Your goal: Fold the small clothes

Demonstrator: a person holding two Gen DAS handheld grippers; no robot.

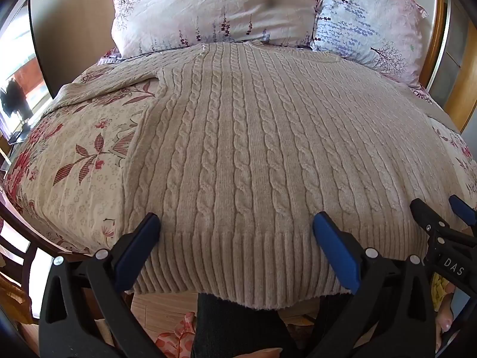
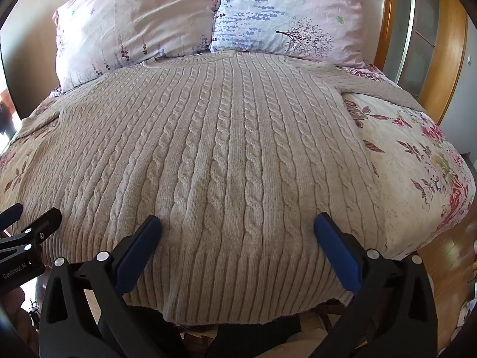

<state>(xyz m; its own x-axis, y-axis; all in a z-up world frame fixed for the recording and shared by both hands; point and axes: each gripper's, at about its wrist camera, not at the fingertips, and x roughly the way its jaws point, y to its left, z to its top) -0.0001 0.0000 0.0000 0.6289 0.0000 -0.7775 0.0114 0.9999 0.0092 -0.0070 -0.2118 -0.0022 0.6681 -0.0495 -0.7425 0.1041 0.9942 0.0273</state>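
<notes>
A beige cable-knit sweater (image 1: 238,137) lies flat on the bed, neck toward the pillows and ribbed hem (image 1: 232,265) hanging over the near edge. It fills the right wrist view (image 2: 232,155) too. My left gripper (image 1: 235,223) is open and hovers over the left part of the hem. My right gripper (image 2: 237,223) is open over the right part of the hem, and also shows at the right edge of the left wrist view (image 1: 441,208). The left gripper shows at the left edge of the right wrist view (image 2: 26,211). One sleeve (image 1: 98,89) stretches left, the other (image 2: 378,86) right.
The bed has a floral cover (image 1: 71,161) and two floral pillows (image 1: 214,9) (image 2: 286,15) at the head. A wooden headboard (image 2: 447,59) stands at the right. A window (image 1: 18,74) is at the left. Wooden floor (image 1: 161,307) shows below the hem.
</notes>
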